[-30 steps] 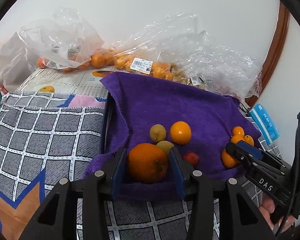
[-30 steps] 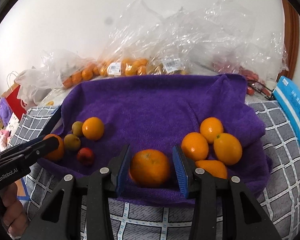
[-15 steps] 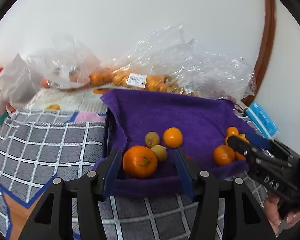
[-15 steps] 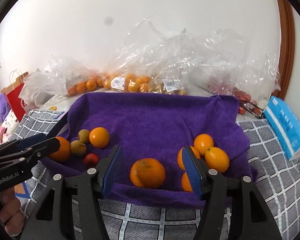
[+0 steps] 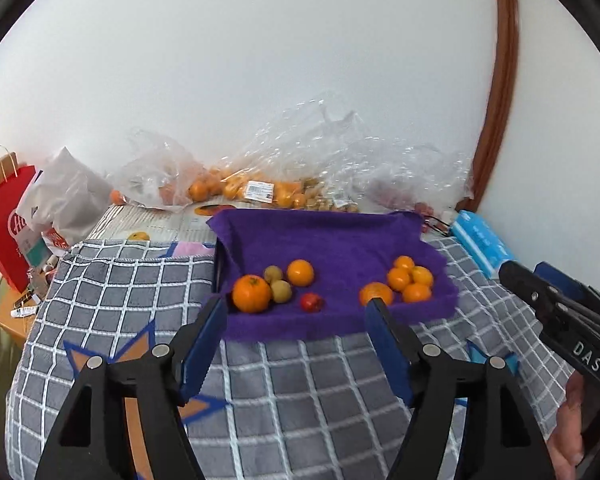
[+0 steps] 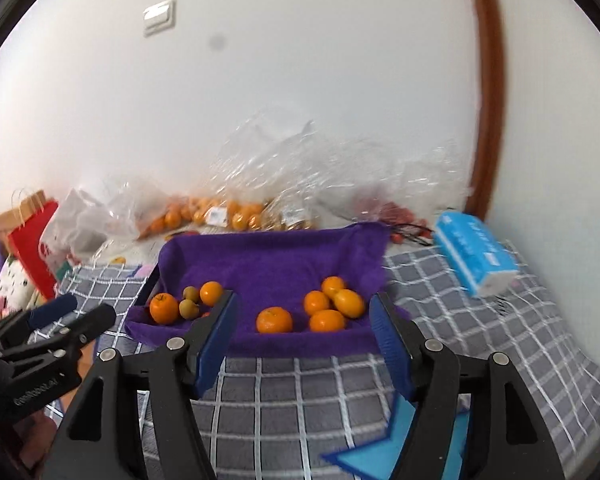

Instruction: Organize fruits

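Left tongs (image 5: 294, 312) and right tongs (image 6: 302, 312), jaws just opening, stand wide and empty. Beyond, oranges (image 5: 252, 293) rest on the purple towel (image 5: 340, 240); bagged fruit (image 5: 236, 190) behind shows blurred through plastic.

On the purple towel (image 5: 332, 240) a bare strip runs from six to twelve o'clock between the left fruit cluster (image 5: 276, 286) at nine and the orange pile (image 5: 404, 284) at three, while crinkled plastic bags (image 5: 300, 176) block the twelve o'clock edge.
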### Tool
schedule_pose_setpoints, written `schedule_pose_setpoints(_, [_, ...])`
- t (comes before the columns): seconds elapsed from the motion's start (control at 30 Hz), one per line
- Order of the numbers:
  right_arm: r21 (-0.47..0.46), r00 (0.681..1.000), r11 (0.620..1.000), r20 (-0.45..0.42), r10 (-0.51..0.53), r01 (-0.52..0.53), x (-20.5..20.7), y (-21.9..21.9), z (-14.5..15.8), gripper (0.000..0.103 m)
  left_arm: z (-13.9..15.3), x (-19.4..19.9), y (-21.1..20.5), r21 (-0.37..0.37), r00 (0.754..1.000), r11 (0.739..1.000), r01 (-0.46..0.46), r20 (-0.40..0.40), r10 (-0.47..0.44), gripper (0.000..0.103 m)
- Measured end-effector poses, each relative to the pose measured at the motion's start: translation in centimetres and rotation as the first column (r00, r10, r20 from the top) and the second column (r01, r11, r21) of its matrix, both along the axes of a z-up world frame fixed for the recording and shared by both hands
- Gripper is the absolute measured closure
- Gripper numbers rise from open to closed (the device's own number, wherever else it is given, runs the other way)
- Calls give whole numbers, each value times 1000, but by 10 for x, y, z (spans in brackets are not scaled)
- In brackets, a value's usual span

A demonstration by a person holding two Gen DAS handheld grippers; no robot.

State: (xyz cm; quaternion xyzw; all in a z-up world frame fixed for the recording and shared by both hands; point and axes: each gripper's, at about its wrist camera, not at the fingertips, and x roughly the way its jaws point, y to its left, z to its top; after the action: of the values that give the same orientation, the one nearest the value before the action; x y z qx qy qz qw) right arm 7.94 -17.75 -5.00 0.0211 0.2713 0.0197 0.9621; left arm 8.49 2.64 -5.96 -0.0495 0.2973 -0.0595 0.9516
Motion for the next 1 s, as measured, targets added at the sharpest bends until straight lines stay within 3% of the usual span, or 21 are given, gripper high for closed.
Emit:
schedule_pose_setpoints(0.17, [48,997,999,-78,-14,18,-32,-21,10,35,20,-37,-15,-6,999,1000,15,45,-14,18])
schedule_pose_setpoints(0.27, [18,993,998,-100,-61,63,-52,-28,18,33,34,-57,-23,3,998,1000,10,68,-11,11])
schedule_pose_setpoints(0.3, [1,994,997,-83,-73,73,-60,-29,21,30,39,-63,-26,14,997,1000,7,77,-8,7])
schedule_pose_setpoints(0.37, [-8,996,997,-53,-72,72,-76,-31,28,8,45,-71,-30,27,996,1000,4,86,-6,6])
schedule_pose_setpoints(0.4, [-11,997,998,-39,-65,64,-83,-32,32,7,49,-76,-33,28,996,1000,6,86,-8,6])
schedule_pose_setpoints(0.6, [4,997,997,-8,-73,73,-111,-37,50,4,59,-94,-41,27,996,1000,5,94,-7,5])
schedule_pose_setpoints(1.0, [-33,995,995,-9,-96,96,-113,-38,52,4,58,-96,-45,17,997,1000,-5,76,4,5])
